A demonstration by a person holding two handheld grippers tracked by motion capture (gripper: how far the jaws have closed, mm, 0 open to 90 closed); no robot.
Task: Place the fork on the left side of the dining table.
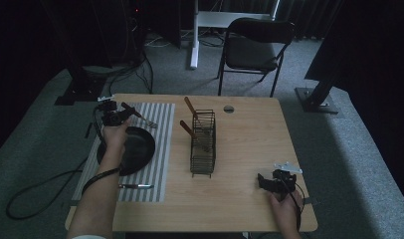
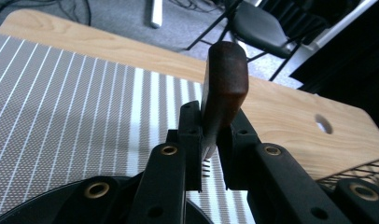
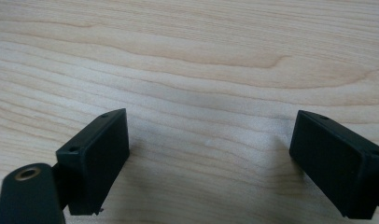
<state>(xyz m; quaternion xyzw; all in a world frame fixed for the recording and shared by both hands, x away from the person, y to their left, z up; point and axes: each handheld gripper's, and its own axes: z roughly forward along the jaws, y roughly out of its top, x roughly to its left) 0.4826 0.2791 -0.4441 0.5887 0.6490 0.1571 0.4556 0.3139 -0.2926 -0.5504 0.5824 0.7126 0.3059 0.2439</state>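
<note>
Left gripper (image 2: pixel 210 154) jaws pinched on a wooden-handled fork (image 2: pixel 223 88), handle sticking up past the fingertips, tines below them over the striped placemat (image 2: pixel 61 107); black pan (image 1: pixel 133 149) just under the gripper. Right gripper (image 3: pixel 208 149) jaws spread wide, nothing between them, resting low over the bare wooden table (image 3: pixel 187 56).

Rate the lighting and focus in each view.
High view: dim, room behind nearly black, table evenly lit. Left gripper view: brown handle and mat sharp, the black jaws near the lens soft. Right gripper view: bright wood grain, soft shadows beside the open right gripper.
</note>
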